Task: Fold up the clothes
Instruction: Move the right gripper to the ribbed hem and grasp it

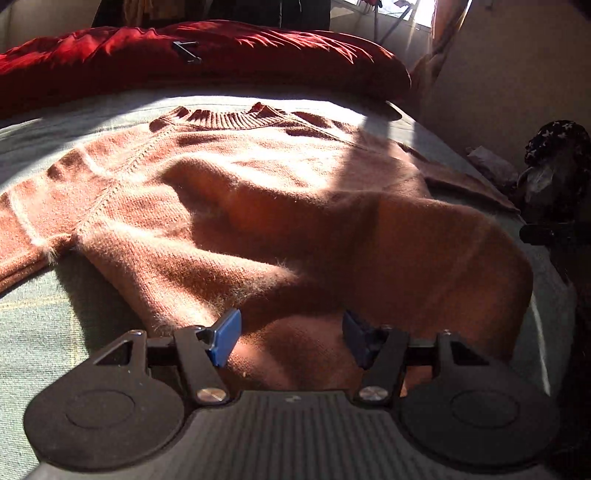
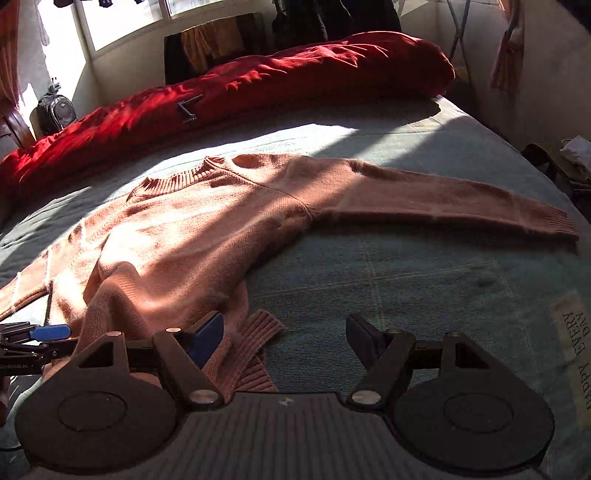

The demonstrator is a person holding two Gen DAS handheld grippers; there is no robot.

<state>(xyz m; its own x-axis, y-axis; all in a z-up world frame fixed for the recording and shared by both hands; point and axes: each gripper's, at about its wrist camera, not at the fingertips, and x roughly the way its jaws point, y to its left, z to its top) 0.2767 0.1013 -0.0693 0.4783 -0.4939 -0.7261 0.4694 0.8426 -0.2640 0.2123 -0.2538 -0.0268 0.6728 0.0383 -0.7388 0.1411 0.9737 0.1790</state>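
An orange knit sweater [image 2: 177, 236] lies spread on the bed [image 2: 406, 280], both the left tool [image 1: 291, 338] and right tool [image 2: 286, 338] spread, pinching nothing.

Home bedroom, bed [image 2: 406, 266] with red duvet [image 2: 258, 81], sunlit window [image 2: 122, 22], perhaps hanging clothes [image 2: 214, 40]
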